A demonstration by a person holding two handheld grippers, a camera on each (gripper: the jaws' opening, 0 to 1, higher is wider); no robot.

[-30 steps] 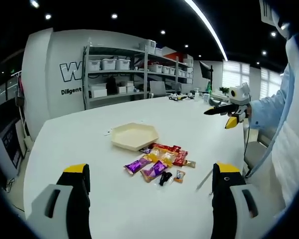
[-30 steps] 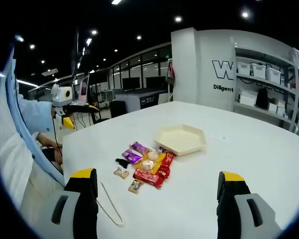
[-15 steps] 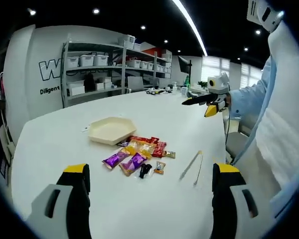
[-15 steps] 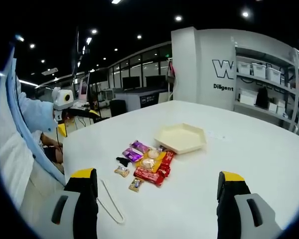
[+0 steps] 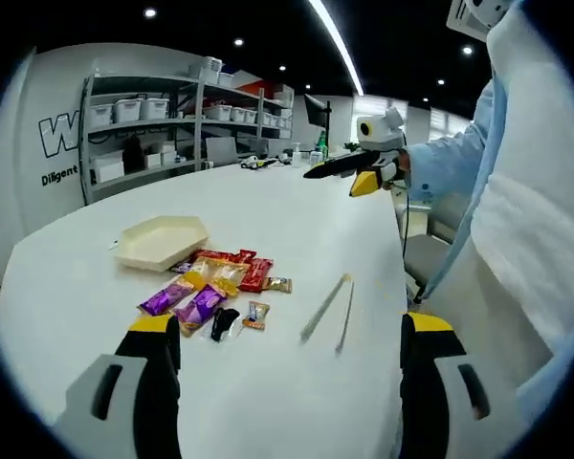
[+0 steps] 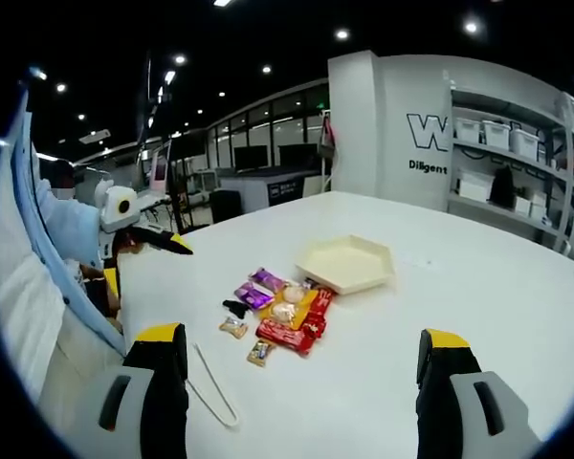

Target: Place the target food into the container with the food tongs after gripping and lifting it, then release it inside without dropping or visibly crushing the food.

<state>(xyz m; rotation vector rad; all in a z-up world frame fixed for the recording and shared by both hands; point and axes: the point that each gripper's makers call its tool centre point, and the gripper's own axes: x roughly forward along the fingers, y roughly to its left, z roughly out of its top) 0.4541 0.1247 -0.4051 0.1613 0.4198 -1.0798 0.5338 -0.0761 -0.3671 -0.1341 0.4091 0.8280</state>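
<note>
Yellow-tipped and black-padded, the jaws of the left gripper (image 5: 282, 349) are standing wide apart over the white table (image 5: 297, 215), holding nothing. The right gripper (image 6: 306, 368) is likewise gaping, nothing between its jaws. In the left gripper view the right gripper is hanging in the air above the far table edge, held out from a light blue sleeve (image 5: 445, 163); in the right gripper view the left gripper is hovering at the left beside the table edge.

The metal food tongs (image 5: 327, 311) are lying flat on the table, untouched, just beside the pile of snacks and nearer the person. The snacks (image 6: 282, 316) are sitting in a loose cluster: purple wrappers, a red wrapper, an orange packet, a small black item. The cream hexagonal container (image 6: 349, 266) is resting just beyond the pile, touching or nearly touching it, and its interior is showing bare.

Shelving with white bins (image 5: 153, 110) is standing against the wall behind.
</note>
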